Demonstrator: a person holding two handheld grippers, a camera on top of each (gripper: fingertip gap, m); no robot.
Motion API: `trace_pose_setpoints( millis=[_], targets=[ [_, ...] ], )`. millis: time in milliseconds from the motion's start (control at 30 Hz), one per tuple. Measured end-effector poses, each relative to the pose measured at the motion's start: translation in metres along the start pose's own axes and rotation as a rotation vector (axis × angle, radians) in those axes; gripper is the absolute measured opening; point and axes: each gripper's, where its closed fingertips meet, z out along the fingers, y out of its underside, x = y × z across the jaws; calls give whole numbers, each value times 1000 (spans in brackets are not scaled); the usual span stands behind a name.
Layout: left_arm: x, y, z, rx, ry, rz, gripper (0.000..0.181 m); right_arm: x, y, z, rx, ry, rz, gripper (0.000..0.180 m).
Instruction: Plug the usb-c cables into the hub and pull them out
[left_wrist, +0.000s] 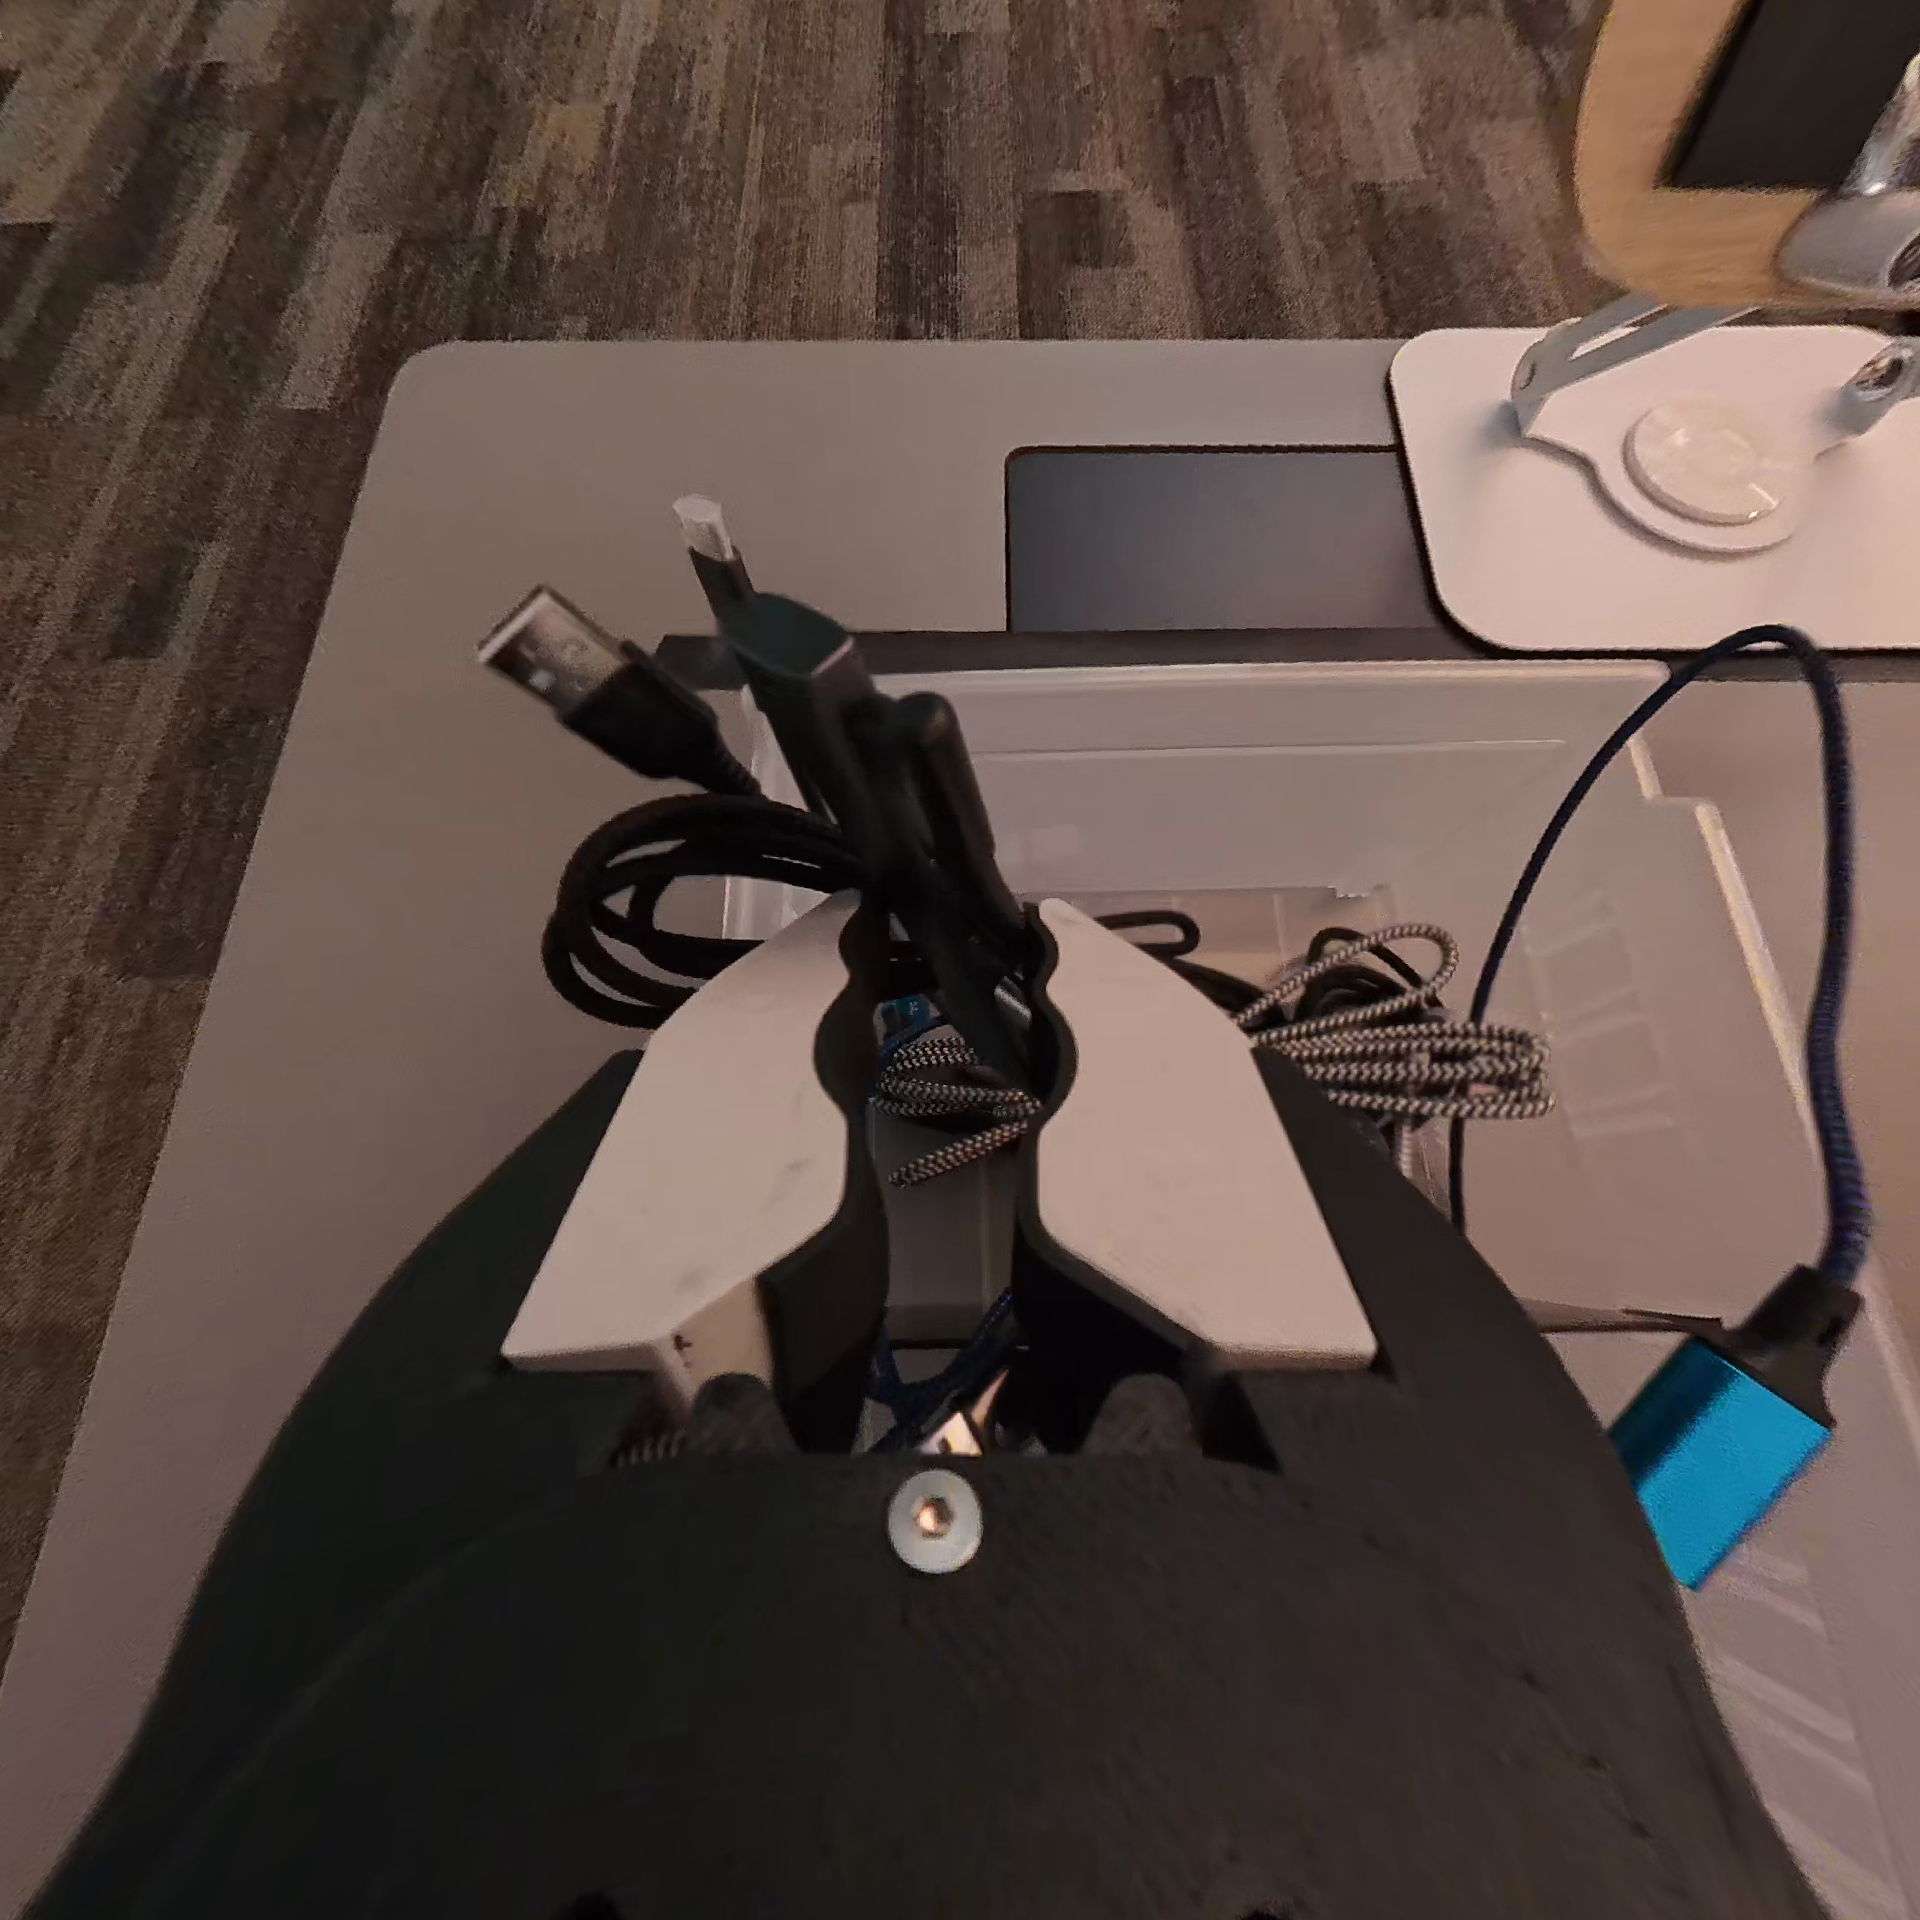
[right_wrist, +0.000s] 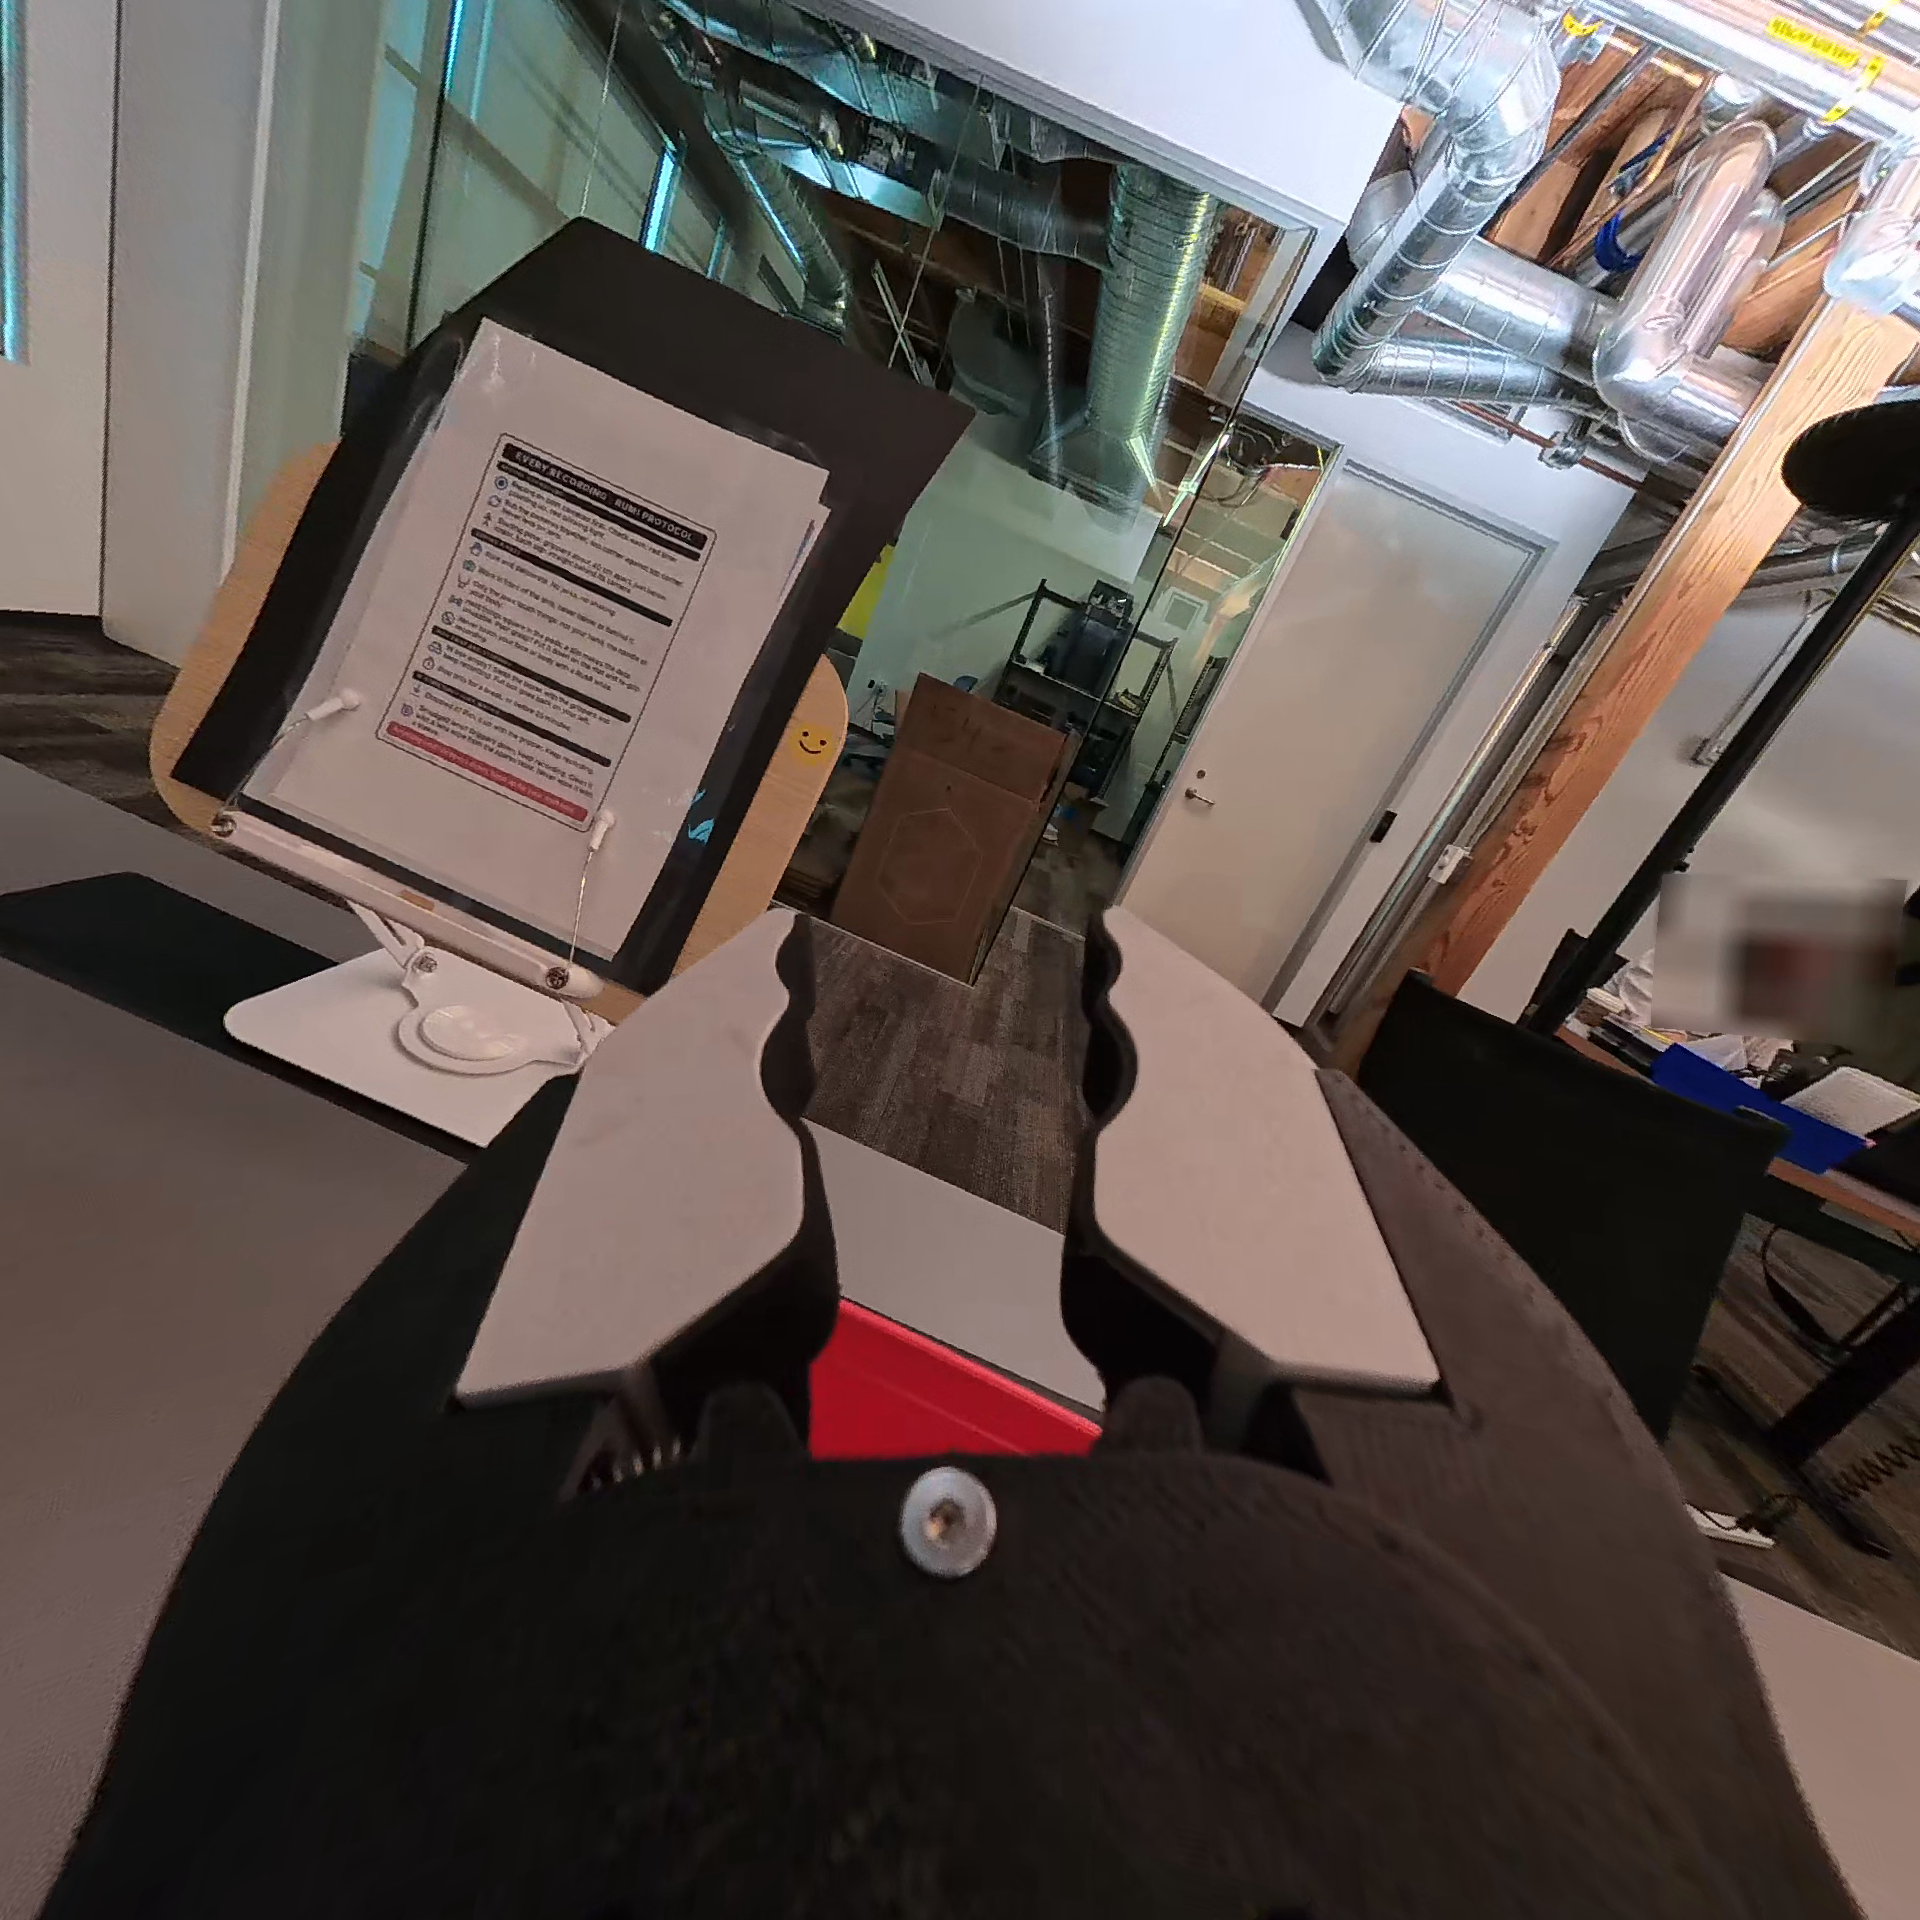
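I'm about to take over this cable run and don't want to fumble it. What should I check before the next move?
1. Left gripper grip: shut on a black cable bundle, lifted over the clear bin. Ok.
2. Right gripper free: open, nothing between its fingers. Ok.
3. Right gripper aimed at the work: it faces the document stand and the room, not the cables. Not ok.
4. Cables separated: the striped cables and black coil lie tangled under the left gripper. Not ok.
5. Free hub ports visible: cannot tell.
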Motion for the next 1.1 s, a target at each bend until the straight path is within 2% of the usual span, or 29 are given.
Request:
trace_pose_setpoints(
  millis=[300, 700, 1100],
  targets=[
    [5, -31, -31, 171, 15, 20, 21, 8, 2, -4, -4, 27, -11, 49],
    [24, -71, -89, 423, 125, 6, 20, 6, 6, -2, -16, 34, -49, 48],
    [39, -86, -119, 548, 236, -26, 14, 7, 10, -1, -35, 49, -83, 49]
  ],
)
